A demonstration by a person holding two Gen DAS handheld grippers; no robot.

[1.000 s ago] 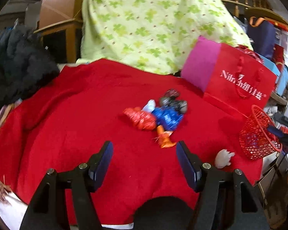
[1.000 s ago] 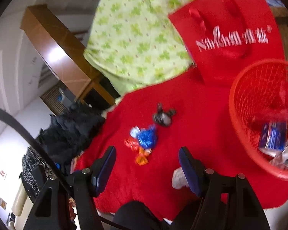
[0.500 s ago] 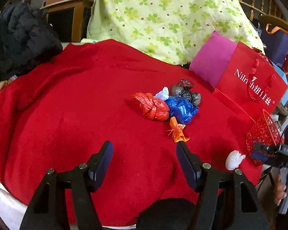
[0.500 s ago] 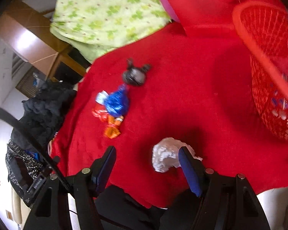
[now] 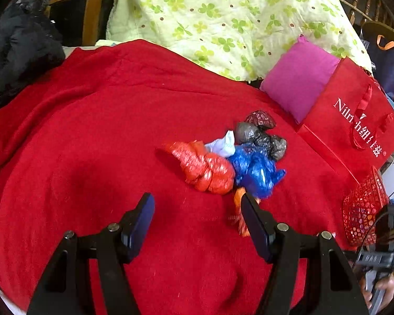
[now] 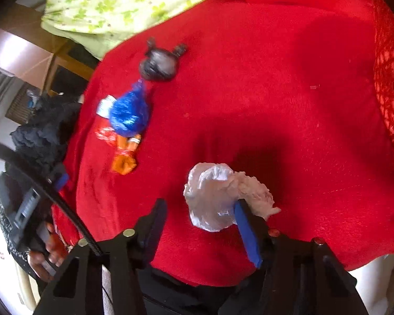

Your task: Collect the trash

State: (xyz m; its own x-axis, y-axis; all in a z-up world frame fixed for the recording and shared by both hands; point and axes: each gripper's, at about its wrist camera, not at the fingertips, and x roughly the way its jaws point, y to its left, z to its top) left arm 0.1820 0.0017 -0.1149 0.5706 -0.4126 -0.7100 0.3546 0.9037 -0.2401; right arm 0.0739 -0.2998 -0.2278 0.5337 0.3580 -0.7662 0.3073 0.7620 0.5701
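A heap of crumpled trash lies on the red blanket [image 5: 92, 131]: a red wad [image 5: 205, 165], a blue wad [image 5: 254, 168], a white scrap [image 5: 223, 144], grey-black wads [image 5: 260, 136] and an orange wrapper [image 5: 239, 210]. My left gripper [image 5: 197, 204] is open, just short of the red wad. A white crumpled bag [image 6: 218, 197] lies near the blanket's front edge. My right gripper [image 6: 199, 212] is open around its near side, the right finger touching it. The red mesh basket [image 6: 388, 84] stands at the right; it also shows in the left wrist view [image 5: 362, 215].
A red paper bag [image 5: 354, 120] and a magenta cushion [image 5: 299, 78] stand behind the heap. A green clover quilt [image 5: 223, 18] is draped at the back. Black clothing [image 5: 18, 50] lies at the left. The blanket's front edge drops off near the white bag.
My right gripper swung away from the basket and came down onto the white bag. My left gripper moved forward toward the heap of trash.
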